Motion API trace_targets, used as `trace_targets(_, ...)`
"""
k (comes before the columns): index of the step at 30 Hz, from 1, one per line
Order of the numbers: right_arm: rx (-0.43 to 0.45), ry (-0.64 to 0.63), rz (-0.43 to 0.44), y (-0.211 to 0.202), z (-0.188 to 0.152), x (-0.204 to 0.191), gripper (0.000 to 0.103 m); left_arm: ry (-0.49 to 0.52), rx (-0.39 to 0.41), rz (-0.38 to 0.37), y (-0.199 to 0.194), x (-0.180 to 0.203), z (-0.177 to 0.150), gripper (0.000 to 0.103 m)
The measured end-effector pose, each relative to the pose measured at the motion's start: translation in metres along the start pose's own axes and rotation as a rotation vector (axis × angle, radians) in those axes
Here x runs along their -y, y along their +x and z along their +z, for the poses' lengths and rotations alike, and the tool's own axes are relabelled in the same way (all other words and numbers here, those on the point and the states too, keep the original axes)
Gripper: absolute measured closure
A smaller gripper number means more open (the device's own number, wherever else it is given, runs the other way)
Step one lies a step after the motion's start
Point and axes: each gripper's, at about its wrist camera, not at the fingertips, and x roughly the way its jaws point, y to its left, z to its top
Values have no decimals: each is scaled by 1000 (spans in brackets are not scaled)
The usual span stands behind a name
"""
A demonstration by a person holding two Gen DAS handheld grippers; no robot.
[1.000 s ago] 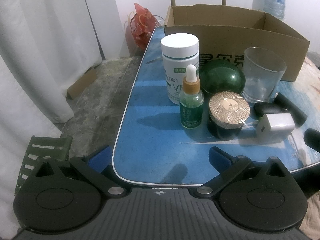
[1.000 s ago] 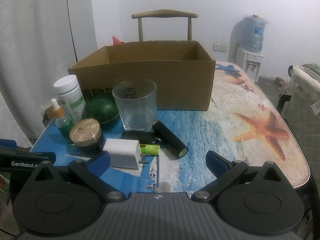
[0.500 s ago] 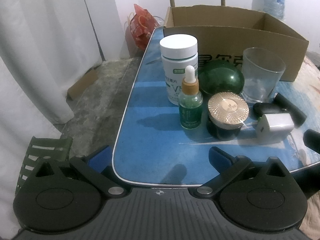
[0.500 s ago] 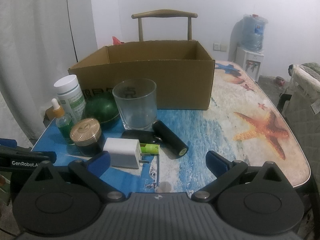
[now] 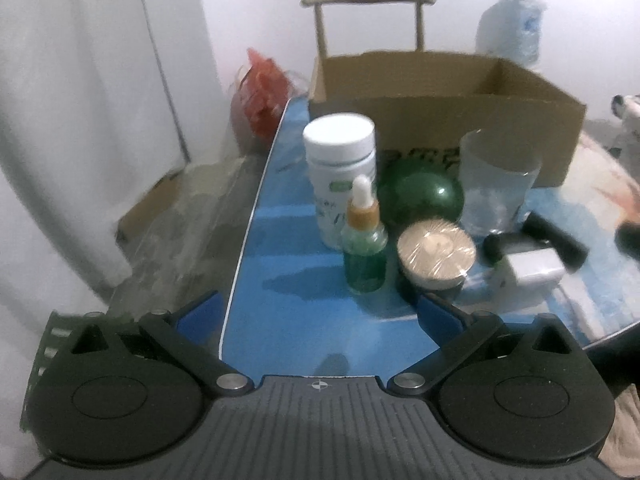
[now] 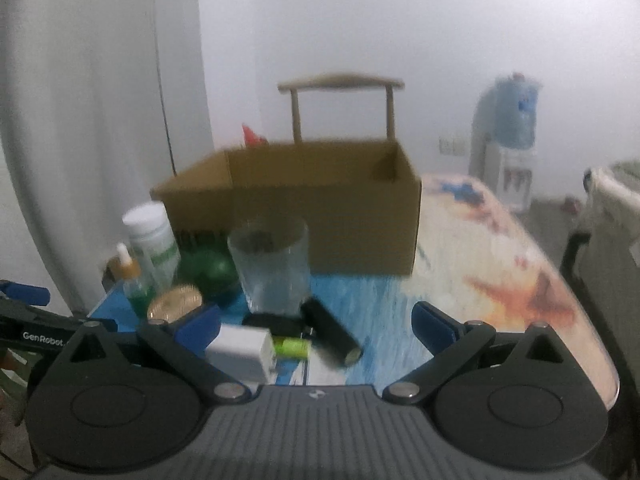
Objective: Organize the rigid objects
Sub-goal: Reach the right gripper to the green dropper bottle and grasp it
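Here, left tool (image 5: 320, 312) and right tool (image 6: 316, 320) wide apart, holding nothing.

The left wrist view sits low at the tabletop's (image 5: 288, 312) near left corner and looks forward and slightly down between the spread fingers of the left claw (image 5: 320, 312), close to the dropper bottle (image 5: 364, 256) and the white pill bottle (image 5: 340, 168), with the cardboard box (image 5: 440, 120) and the chair (image 5: 368, 12) beyond. The right wrist view looks from further right along the same near edge, over the right claw (image 6: 316, 322), close to the white charger (image 6: 242, 350) and the black cylinder (image 6: 330, 332). Both views, blurred, share the cluster around the glass tumbler (image 6: 270, 266), the box, the chair and the water dispenser (image 6: 508, 132); the left claw's tip shows at the right view's left edge.
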Motion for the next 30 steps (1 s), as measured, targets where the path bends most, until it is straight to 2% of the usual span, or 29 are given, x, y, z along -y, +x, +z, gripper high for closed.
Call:
trace_targets(7,99,-16,124,-4,19,8,0,49,71,-39,-4,2,-3,0)
trace_targets(11,149,-67,209,-4,34,-8,0,40,113,-69,-3,-1,-3,1)
trace_targets(15,165,-113,329,5,50,-34,1,9,156,-113,0,-12,1,4)
trace_targets(19,117,-147,439,28,58,-60,9,-18,183,-150,7,-24,3,10)
trace_targets(23,16,-133,515,55,60,-78,25,-27,197,-200,16,-34,2,20)
trace_targets(30,-92,-123,551,81,55,-94,35,-37,171,-303,35,-45,1,41)
